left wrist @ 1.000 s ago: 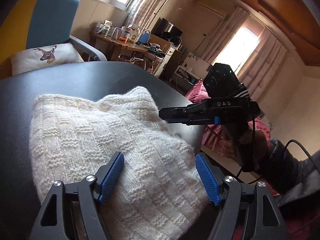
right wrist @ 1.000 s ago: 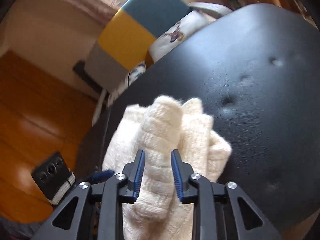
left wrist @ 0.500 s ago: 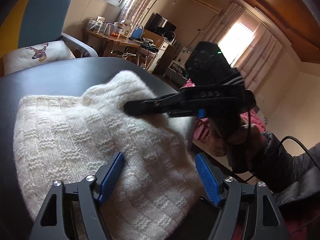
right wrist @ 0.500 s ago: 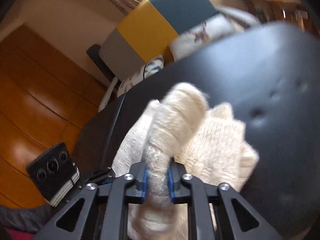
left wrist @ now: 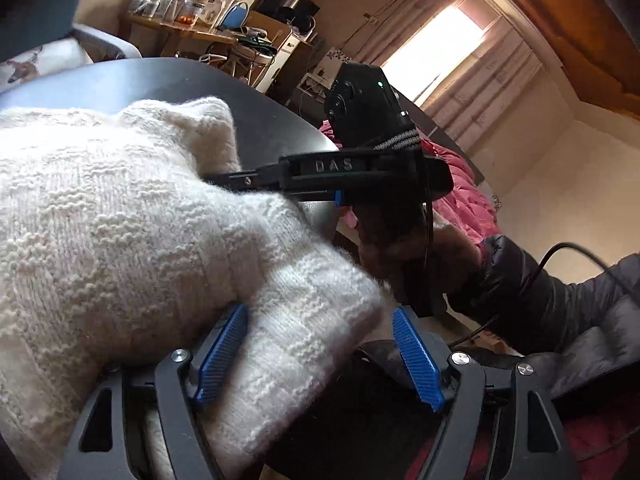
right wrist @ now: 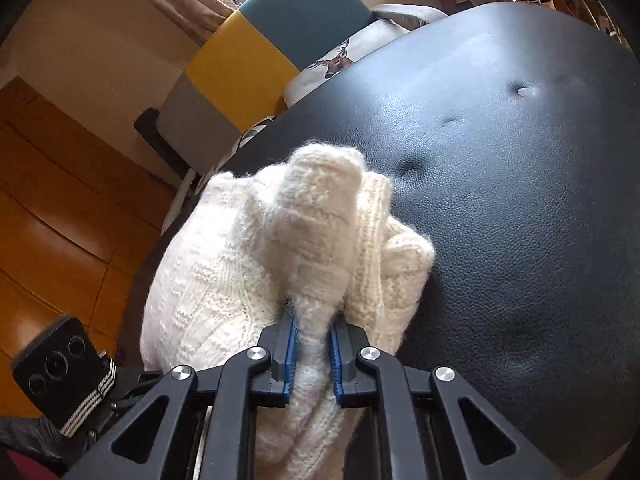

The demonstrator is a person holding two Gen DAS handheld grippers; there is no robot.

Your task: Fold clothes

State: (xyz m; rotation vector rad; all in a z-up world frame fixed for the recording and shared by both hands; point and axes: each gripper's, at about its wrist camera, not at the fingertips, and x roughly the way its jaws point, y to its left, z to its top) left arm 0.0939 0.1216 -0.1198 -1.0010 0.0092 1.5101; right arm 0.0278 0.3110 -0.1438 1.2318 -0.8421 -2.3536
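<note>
right claw (right wrist: 312,354) is clamped tight on a thick roll of the cream knitted sweater (right wrist: 280,248), blue pads (right wrist: 289,356) pressing in from both sides with the wool bulging out above and below them. the sweater sits bunched in a heap on the black leather bench (right wrist: 520,200), near its edge, with dimpled button tufts showing in the bare leather beyond it. from the left wrist view the same sweater (left wrist: 120,220) fills the left half of the picture, and a fold of it spills down between the spread fingers of the left claw (left wrist: 320,356); the left blue pad (left wrist: 220,354) is touching the knit, the right blue pad (left wrist: 416,364) stands clear of it with dark space between, so that claw is wide apart and gripping nothing. across the frame the right claw (left wrist: 224,178) reaches in side-on, its tip buried in the wool, a black camera block above it and the person's hand (left wrist: 396,240) wrapped on the handle, dark puffy sleeve (left wrist: 520,288) behind. beyond the bench there's a yellow, grey and teal chair (right wrist: 260,52) with a deer-print cushion (right wrist: 340,64), wooden floor (right wrist: 60,200) to the left, and a bright curtained window (left wrist: 448,40) at the far side of the room.
</note>
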